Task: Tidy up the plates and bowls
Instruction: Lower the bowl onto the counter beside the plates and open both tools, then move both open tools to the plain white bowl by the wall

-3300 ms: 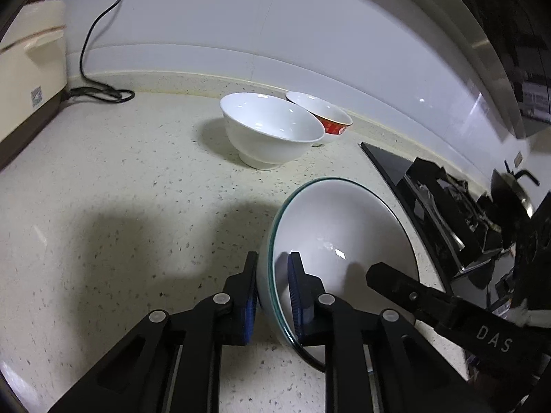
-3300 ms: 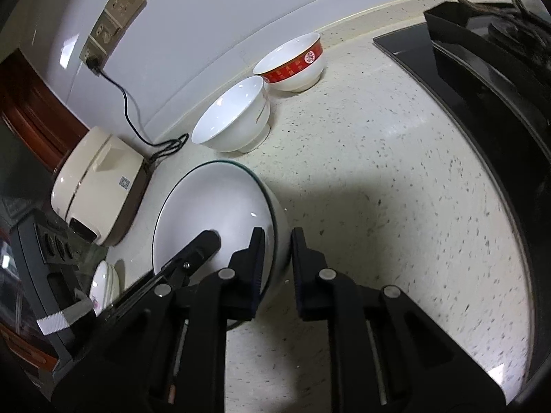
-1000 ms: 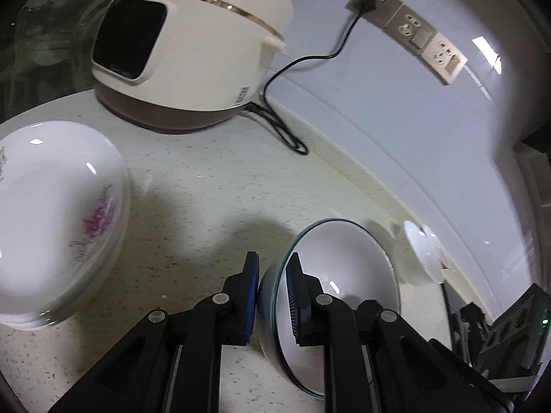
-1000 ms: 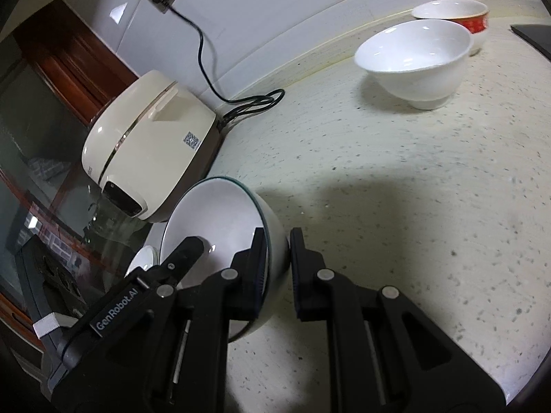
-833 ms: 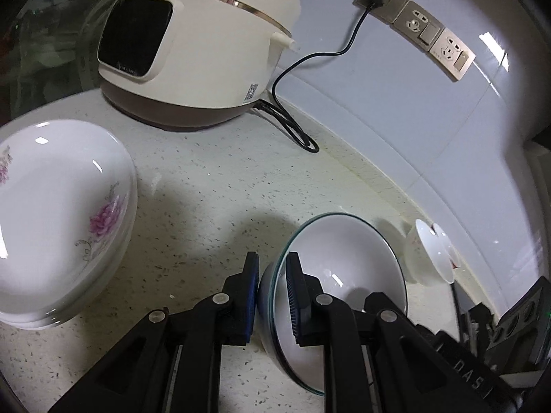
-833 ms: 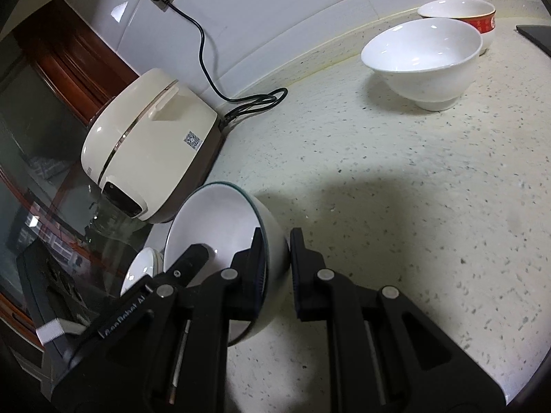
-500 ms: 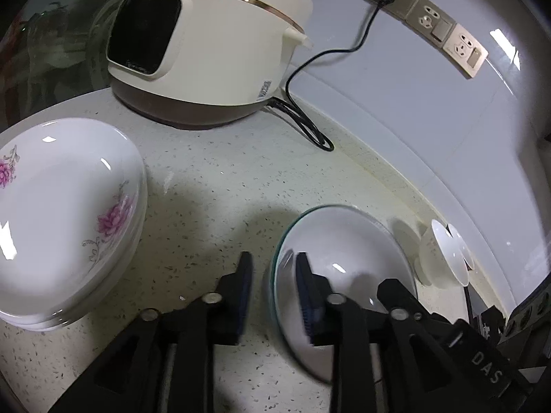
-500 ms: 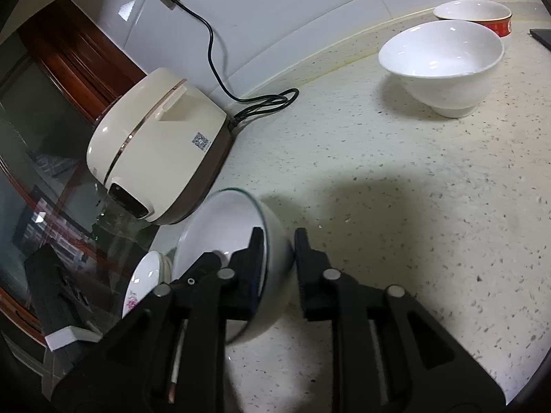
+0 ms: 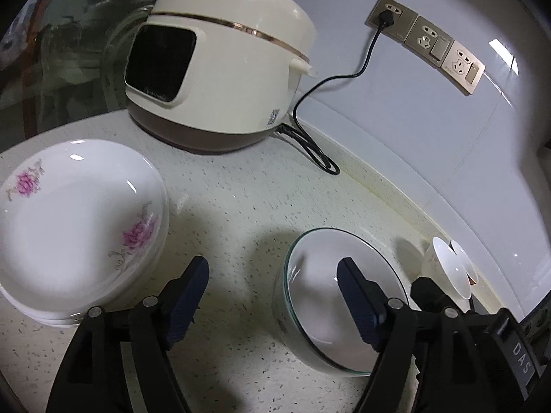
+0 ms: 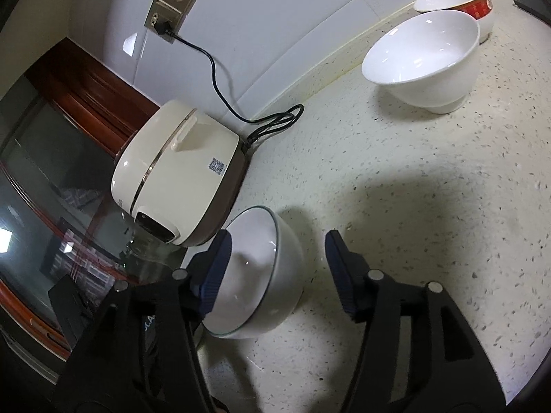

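White porcelain with a thin green rim: the green-rimmed bowl (image 9: 330, 296) sits on the speckled worktop (image 9: 241, 206), and both sets of tongs straddle its rim with wide gaps. The left tongs (image 9: 272, 296) are spread well apart, one blue pad over the bowl's inside, the other out over bare worktop, nothing held. The right tongs (image 10: 275, 272) are just as wide, one pad over the bowl's inside, the other clear on its outer side, gripping nothing. Left of the bowl in the left wrist view, near but not touching, a stack of white plates with pink flowers (image 9: 75, 227) rests on the worktop. Behind them stands a cream rice cooker (image 9: 220, 69), its black cord (image 9: 344, 79) running up to a wall socket (image 9: 387, 19). Farther along the worktop, well apart, a plain white bowl (image 10: 423, 58) stands upright, with a red-banded bowl (image 10: 461, 0) just behind it by the wall.
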Demonstrator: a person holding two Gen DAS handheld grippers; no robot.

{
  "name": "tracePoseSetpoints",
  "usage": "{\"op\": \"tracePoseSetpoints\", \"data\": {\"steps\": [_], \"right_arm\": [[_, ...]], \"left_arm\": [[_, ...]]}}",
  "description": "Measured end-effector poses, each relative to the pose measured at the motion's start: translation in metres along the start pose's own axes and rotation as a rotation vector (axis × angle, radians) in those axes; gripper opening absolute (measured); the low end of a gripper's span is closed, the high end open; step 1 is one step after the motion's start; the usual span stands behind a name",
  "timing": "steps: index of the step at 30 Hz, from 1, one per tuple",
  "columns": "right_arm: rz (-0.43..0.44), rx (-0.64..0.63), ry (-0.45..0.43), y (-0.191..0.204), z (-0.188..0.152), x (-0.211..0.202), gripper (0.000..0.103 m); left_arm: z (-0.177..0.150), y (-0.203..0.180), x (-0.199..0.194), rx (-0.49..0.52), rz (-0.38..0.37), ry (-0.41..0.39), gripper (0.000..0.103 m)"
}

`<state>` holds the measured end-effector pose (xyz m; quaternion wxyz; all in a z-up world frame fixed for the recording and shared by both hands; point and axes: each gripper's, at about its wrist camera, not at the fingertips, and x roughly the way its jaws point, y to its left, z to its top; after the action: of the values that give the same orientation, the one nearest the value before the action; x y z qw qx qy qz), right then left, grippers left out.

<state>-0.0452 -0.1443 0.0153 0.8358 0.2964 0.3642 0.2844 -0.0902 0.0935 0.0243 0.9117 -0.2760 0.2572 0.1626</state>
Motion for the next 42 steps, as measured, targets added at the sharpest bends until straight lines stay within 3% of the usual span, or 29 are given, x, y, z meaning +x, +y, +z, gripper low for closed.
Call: {"op": "tracePoseSetpoints", "data": {"steps": [11,17,22,25,30,38,42], "right_arm": [[0.013,0.092,-0.049,-0.012,0.000,-0.010,0.070],[0.004,0.129,-0.007,-0.020,0.004,-0.008,0.071],[-0.079,-0.037,0.014,-0.007,0.009,-0.025,0.071],[-0.100,-0.125,-0.004,0.001,0.018,-0.044,0.077],[-0.173,-0.206,-0.090,-0.006,0.054,-0.075,0.079],[-0.165,-0.080,-0.188,-0.041,0.142,-0.096,0.080],[-0.138,-0.082,-0.228,-0.057,0.144,-0.101,0.082]], "left_arm": [[-0.004,-0.010,-0.020,0.052,0.017,-0.090,0.082],[-0.004,-0.013,-0.024,0.067,0.016,-0.115,0.083],[-0.004,-0.013,-0.027,0.073,0.012,-0.133,0.083],[-0.004,-0.012,-0.029,0.077,0.012,-0.139,0.084],[-0.003,-0.013,-0.031,0.092,0.012,-0.153,0.084],[-0.007,-0.025,-0.038,0.150,0.030,-0.200,0.086],[-0.007,-0.029,-0.040,0.171,0.043,-0.215,0.086]]}}
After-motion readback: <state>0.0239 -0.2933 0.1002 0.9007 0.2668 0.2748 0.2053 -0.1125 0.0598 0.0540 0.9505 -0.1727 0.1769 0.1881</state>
